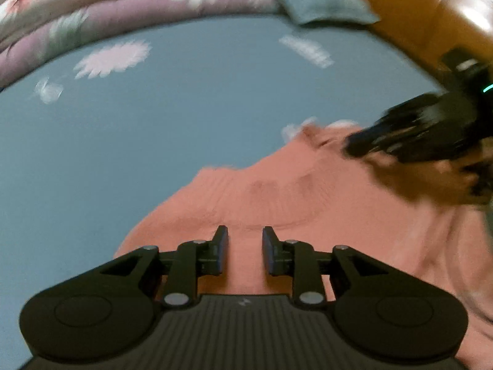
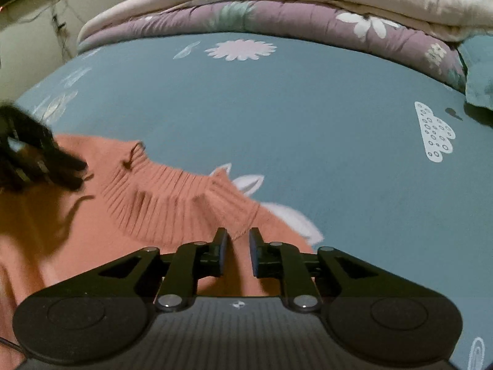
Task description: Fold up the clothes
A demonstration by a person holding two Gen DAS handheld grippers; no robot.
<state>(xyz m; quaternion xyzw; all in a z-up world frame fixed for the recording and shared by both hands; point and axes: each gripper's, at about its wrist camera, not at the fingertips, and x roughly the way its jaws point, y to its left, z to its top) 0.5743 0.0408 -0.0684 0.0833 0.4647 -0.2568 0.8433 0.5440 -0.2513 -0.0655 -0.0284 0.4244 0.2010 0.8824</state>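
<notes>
Left tool [image 1: 245, 251] hangs low with jaws parted; right tool [image 2: 238, 252] likewise, its gap slightly narrower.

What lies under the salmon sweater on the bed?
The salmon sweater rests on a blue flowered bedsheet; white petals of one printed flower show at its edge. Anything beneath its middle is covered.

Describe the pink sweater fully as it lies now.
The sweater is a salmon-pink knit with a ribbed band, probably a collar or hem, along its far edge. It lies spread, somewhat rumpled, on the blue flowered sheet. The right gripper hovers open over the ribbed corner; the left gripper, also open, hangs above the plain knit. Neither visibly pinches it. Its near part runs out of view.
</notes>
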